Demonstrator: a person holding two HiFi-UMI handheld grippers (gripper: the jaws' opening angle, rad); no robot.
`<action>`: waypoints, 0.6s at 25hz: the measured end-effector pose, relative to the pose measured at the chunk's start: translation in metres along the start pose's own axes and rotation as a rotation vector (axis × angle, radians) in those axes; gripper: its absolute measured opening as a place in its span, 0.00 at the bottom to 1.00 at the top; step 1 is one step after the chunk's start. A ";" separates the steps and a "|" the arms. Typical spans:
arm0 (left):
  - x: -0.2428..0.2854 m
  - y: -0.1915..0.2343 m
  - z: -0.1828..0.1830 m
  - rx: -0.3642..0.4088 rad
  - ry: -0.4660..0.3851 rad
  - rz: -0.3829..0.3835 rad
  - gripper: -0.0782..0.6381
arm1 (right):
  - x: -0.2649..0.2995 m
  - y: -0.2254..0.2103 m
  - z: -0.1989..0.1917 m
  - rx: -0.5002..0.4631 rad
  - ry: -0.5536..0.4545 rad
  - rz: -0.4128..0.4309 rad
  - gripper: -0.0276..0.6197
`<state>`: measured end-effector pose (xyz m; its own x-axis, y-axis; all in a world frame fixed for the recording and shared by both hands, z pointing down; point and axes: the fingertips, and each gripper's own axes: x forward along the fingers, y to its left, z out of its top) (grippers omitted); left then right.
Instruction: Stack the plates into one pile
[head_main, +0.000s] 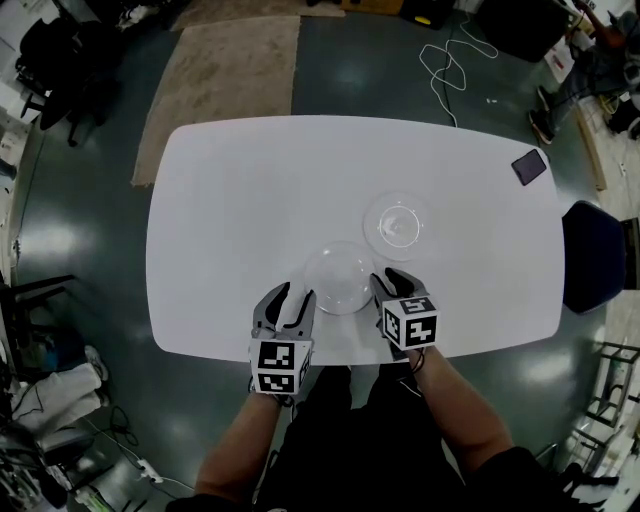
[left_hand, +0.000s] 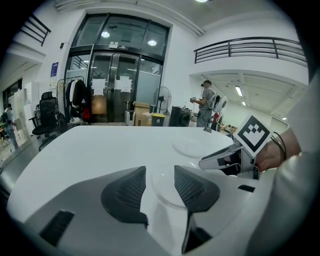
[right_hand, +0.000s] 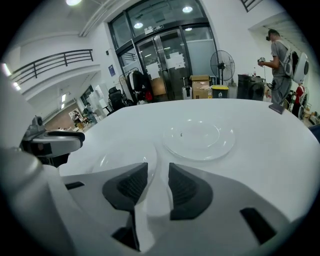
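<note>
Two clear plates lie on the white table (head_main: 240, 210). The near plate (head_main: 340, 277) sits close to the front edge, and the far plate (head_main: 397, 222) lies just behind it to the right. My left gripper (head_main: 285, 305) is at the near plate's left front rim and my right gripper (head_main: 393, 290) at its right rim. In the left gripper view the open jaws (left_hand: 160, 186) frame the near plate (left_hand: 167, 192), with the far plate (left_hand: 192, 146) beyond. In the right gripper view the jaws (right_hand: 158, 185) stand apart at the near plate's (right_hand: 112, 162) rim; the far plate (right_hand: 199, 137) lies ahead.
A dark phone (head_main: 529, 166) lies at the table's far right corner. A blue chair (head_main: 590, 255) stands by the right edge. A brown rug (head_main: 220, 90) and a white cable (head_main: 450, 60) are on the floor behind the table. A person (right_hand: 280, 52) stands far off.
</note>
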<state>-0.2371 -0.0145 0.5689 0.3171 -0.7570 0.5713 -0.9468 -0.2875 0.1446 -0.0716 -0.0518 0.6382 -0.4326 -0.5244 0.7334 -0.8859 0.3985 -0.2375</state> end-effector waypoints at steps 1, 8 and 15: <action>0.002 0.000 -0.002 0.000 0.003 0.001 0.37 | 0.001 -0.001 -0.001 -0.005 0.003 -0.004 0.26; 0.008 0.001 -0.012 -0.016 0.032 0.003 0.37 | 0.003 0.003 0.000 -0.018 -0.004 -0.020 0.23; 0.011 0.001 -0.025 -0.079 0.066 -0.007 0.37 | 0.003 0.005 0.001 -0.008 -0.015 -0.030 0.21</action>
<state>-0.2359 -0.0086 0.5960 0.3224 -0.7141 0.6215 -0.9466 -0.2436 0.2111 -0.0773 -0.0523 0.6390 -0.4086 -0.5477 0.7302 -0.8970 0.3889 -0.2102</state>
